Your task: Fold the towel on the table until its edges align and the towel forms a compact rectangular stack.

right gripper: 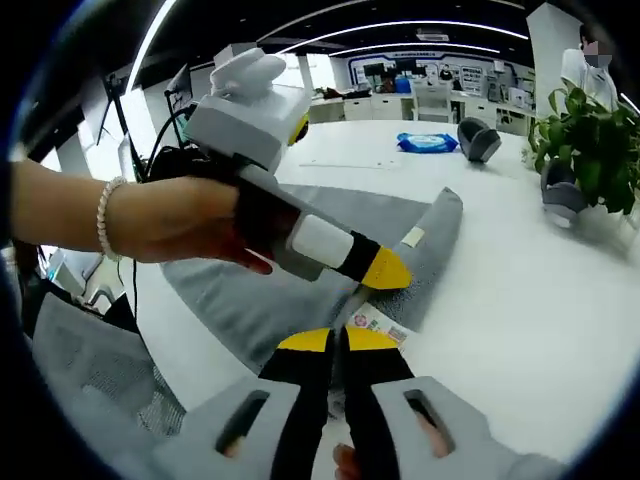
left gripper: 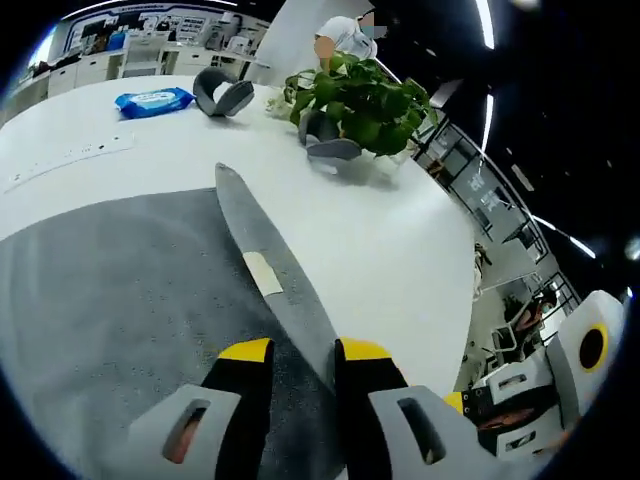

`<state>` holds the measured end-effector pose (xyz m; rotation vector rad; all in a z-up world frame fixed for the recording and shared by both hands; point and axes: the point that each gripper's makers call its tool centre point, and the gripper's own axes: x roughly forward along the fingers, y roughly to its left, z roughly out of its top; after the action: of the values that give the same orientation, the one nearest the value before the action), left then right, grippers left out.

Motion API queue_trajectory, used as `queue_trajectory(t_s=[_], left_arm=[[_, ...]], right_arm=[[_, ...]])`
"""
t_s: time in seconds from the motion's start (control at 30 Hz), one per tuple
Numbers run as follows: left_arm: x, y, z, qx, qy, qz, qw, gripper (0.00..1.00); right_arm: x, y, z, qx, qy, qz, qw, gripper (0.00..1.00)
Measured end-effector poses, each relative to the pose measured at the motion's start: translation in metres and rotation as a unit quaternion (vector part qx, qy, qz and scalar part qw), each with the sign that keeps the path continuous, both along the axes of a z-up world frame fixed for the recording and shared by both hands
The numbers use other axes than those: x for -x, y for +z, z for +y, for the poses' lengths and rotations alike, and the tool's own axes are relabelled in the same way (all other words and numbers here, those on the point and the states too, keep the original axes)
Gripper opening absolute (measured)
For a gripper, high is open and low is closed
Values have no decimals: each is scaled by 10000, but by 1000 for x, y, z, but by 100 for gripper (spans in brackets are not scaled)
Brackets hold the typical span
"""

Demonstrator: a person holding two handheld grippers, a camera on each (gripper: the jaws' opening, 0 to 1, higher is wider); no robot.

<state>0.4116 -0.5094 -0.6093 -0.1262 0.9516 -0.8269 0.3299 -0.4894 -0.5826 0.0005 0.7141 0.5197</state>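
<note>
Two handheld grippers, left gripper [right gripper: 385, 268] and right gripper [right gripper: 338, 345], with grey slotted bodies, black jaws tipped yellow, a white camera housing; the hand [right gripper: 185, 222] wears a pearl bracelet [right gripper: 103, 218].

white table [left gripper: 380, 250], grey towel [left gripper: 110, 300], potted plant [left gripper: 365, 100]

Bare table [left gripper: 400, 250] right of towel [left gripper: 120, 290]; plant [left gripper: 365, 95], grey holders [left gripper: 222, 95] crowd far edge.
</note>
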Motion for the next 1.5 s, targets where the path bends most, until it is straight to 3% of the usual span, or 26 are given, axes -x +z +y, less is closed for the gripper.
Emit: queue_trajectory(t_s=[0.1, 0.33, 0.4, 0.6, 0.9, 0.97, 1.07, 1.2, 1.4, 1.5], left_arm=[[-3, 0, -6, 214, 121, 248, 9994, 22], [-25, 7, -1, 515, 610, 322, 9963, 15], [-32, 9, 4, 646, 756, 436, 9941, 15], [-51, 22, 12, 912, 972, 384, 9903, 13], [-67, 28, 27, 775, 1120, 240, 9904, 4], [-63, 24, 27, 595, 1008, 177, 9930, 7], [-50, 15, 20, 328, 573, 227, 9976, 21], [-31, 5, 8, 39, 0, 125, 9999, 24], [-3, 4, -3, -138, -656, 138, 9977, 39], [12, 1, 2, -517, -1111, 120, 9924, 50]], right_arm=[[1, 1, 1, 7, 34, -9, 10000, 1], [7, 8, 10, -210, 183, 3, 9996, 0], [10, 16, 15, -365, 245, -65, 9990, 0], [25, 35, 32, -698, 404, -156, 9966, 0], [39, 54, 50, -794, 686, -296, 9940, 0], [38, 51, 51, -771, 706, -259, 9942, 0], [39, 46, 51, -791, 696, -206, 9942, 0], [40, 42, 51, -848, 667, -149, 9940, 1], [37, 43, 49, -821, 586, -172, 9948, 1], [36, 42, 48, -701, 566, -183, 9958, 1]])
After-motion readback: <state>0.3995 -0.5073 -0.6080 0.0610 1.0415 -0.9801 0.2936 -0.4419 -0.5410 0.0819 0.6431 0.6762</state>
